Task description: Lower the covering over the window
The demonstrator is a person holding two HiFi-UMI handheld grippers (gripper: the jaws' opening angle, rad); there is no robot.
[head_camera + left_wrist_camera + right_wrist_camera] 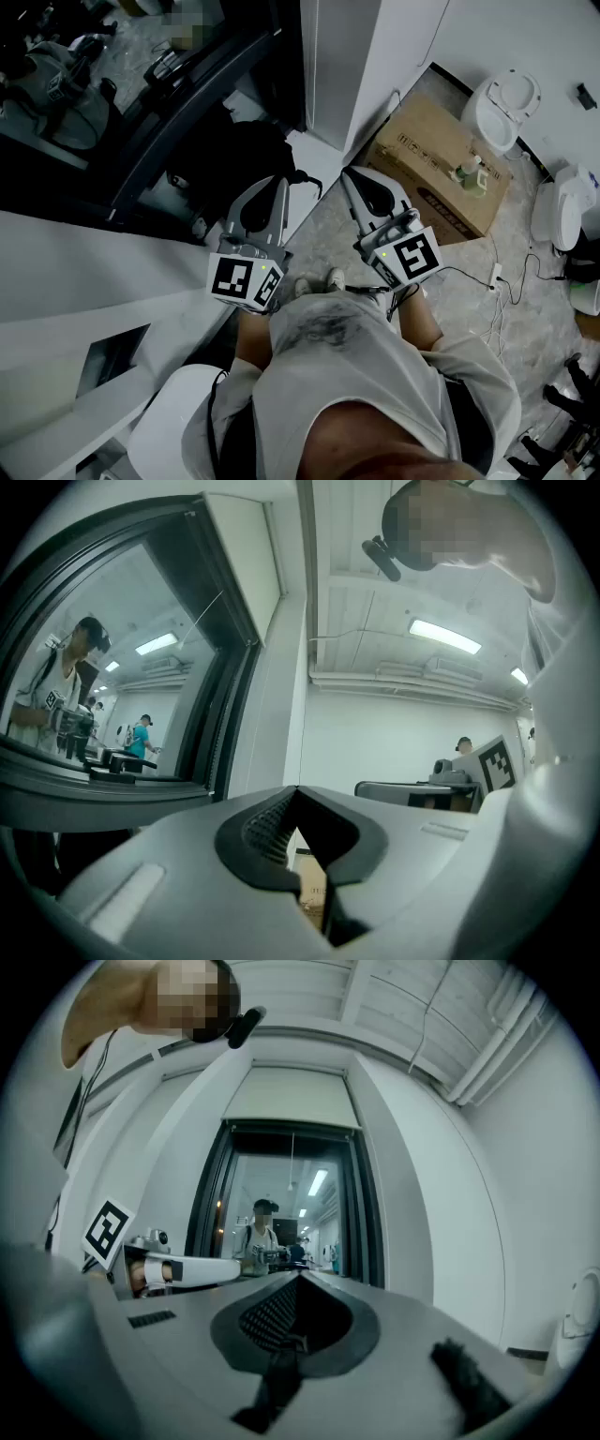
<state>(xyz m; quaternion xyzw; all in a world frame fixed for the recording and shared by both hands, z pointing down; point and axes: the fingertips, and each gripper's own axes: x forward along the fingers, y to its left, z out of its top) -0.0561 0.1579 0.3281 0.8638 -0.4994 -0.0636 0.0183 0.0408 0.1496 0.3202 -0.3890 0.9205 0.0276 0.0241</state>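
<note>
1. Head view: the left gripper (278, 184) and right gripper (345, 172) are held level and side by side in front of the operator (356, 375). Both point toward the dark-framed window (178, 94).
2. Left gripper view: the two jaws are pressed together at the tips, with nothing between them.
3. Right gripper view: the jaws are likewise clenched tip to tip and carry nothing.
4. Covering: a pale roller blind (292, 1097) sits at the top of the window opening and covers the upper part only. The glass (286, 1194) beneath it is exposed.
5. Both grippers are below the blind's lower edge and apart from it. Neither touches the blind or the frame.
6. A person (261, 1232) stands beyond the glass.
7. A cardboard box (436, 159) lies on the floor (525, 309) to the right of the right gripper, with bottles (472, 174) on top.
</note>
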